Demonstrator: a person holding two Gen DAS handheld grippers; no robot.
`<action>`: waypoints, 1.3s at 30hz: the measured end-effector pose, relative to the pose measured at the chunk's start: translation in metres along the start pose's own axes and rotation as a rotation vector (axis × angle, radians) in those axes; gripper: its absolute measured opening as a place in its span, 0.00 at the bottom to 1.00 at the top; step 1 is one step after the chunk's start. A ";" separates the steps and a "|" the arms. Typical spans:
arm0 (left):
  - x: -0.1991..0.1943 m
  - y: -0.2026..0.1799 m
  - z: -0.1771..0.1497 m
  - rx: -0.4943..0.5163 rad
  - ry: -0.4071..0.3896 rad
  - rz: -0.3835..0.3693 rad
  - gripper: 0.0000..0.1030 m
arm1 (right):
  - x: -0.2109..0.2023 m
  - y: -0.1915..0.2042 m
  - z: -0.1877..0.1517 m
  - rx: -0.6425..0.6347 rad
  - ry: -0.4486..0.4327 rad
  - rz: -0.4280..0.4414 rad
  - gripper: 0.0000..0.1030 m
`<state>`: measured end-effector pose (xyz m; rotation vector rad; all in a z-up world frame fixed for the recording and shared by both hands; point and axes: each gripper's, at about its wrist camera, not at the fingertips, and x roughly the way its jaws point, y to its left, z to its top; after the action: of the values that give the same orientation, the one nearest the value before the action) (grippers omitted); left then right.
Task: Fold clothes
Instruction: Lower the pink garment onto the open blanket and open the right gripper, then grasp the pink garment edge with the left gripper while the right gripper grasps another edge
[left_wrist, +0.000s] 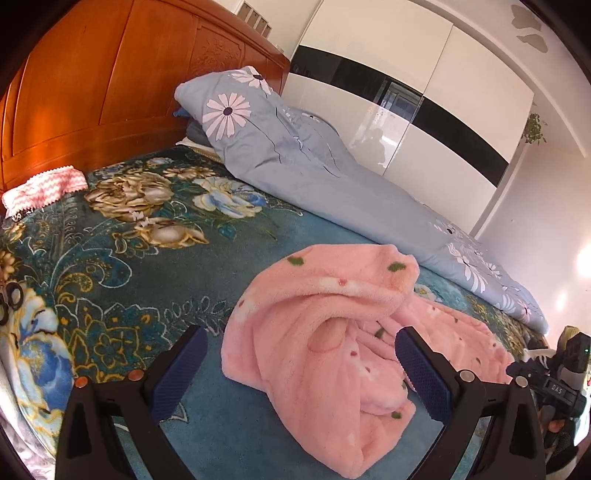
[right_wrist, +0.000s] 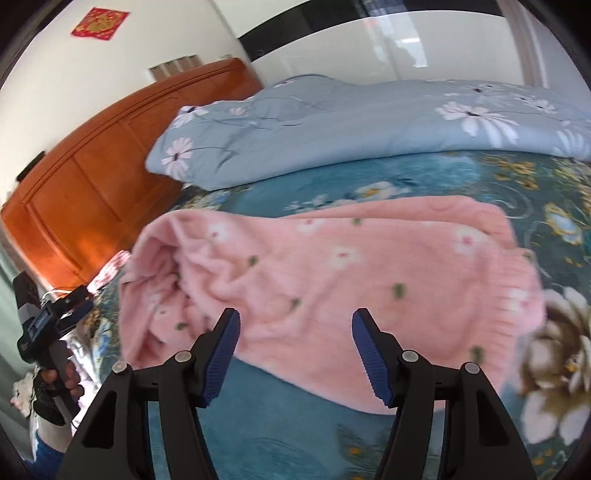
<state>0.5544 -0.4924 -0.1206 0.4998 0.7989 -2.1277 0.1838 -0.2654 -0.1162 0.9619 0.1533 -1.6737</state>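
While crumpled, fluffy pink garment (left_wrist: 325, 354) on plush bedspread (left_wrist: 147, 288), both grippers agape

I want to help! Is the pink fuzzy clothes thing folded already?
Not folded. The pink fleece garment lies crumpled and bunched on the bed blanket, with loose uneven folds.

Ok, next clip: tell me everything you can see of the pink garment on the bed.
The pink garment is fluffy, fleece-like fabric printed with small white flowers and green leaves. It lies crumpled and loosely bunched, not folded, on the teal floral bedspread, near the blue-grey quilt. A ribbed hem or cuff shows at one end in the right wrist view. Both grippers are open around it; neither left gripper nor right gripper grips it.
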 end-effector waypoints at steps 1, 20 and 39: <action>0.005 0.000 -0.001 0.004 0.013 0.003 1.00 | -0.004 -0.016 0.001 0.032 -0.004 -0.034 0.63; 0.074 -0.021 0.025 0.155 0.107 0.123 0.99 | 0.021 -0.116 0.027 0.213 0.022 -0.119 0.34; 0.111 -0.045 0.080 0.191 0.119 0.143 0.09 | -0.006 -0.120 0.104 0.378 -0.149 0.160 0.08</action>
<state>0.4445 -0.5853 -0.1101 0.7678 0.6077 -2.0655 0.0283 -0.2768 -0.0887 1.0906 -0.3429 -1.6479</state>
